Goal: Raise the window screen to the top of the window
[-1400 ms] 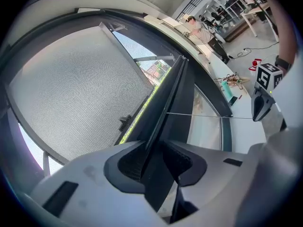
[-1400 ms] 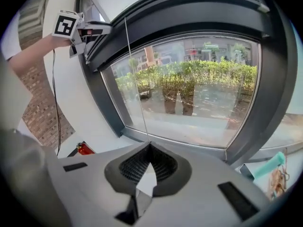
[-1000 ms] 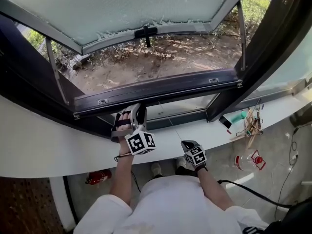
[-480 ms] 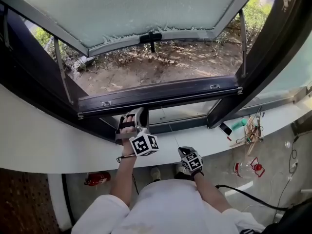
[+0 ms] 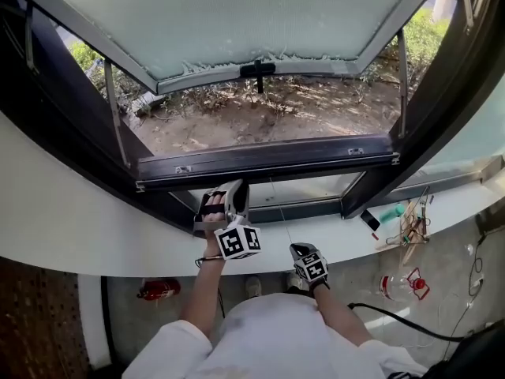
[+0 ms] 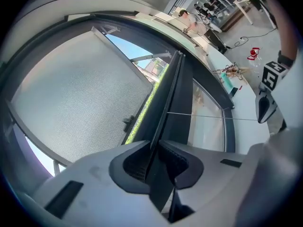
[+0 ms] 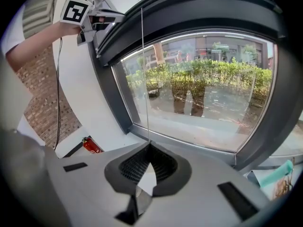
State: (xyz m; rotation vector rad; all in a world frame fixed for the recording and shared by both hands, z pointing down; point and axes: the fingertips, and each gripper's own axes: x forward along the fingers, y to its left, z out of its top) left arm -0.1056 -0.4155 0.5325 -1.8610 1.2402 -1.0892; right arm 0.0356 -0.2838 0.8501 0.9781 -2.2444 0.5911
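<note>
The window screen's dark bottom bar [image 5: 268,159] runs across the opening, with fine mesh [image 6: 71,103] above it. My left gripper [image 5: 234,185] reaches up to the bar's near edge. In the left gripper view its jaws [image 6: 157,143] have just been closing and now pinch the bar's thin edge [image 6: 170,103]. A thin pull cord [image 5: 278,208] drops from the bar to my right gripper [image 5: 306,260], lower down by the sill. In the right gripper view the jaws [image 7: 148,148] are shut on that cord [image 7: 142,79], which runs straight up to the bar [image 7: 180,18].
The pale glazed sash [image 5: 237,14] is swung outward above bare ground. A white sill [image 5: 79,235] curves below the frame; on its right lie a phone [image 5: 368,219], a teal object [image 5: 392,212] and tangled wires [image 5: 410,227]. A red extinguisher [image 5: 162,289] stands on the floor.
The head camera has tilted, so the bar and the sash sit lower in the picture. Both grippers keep their places against the bar and the cord.
</note>
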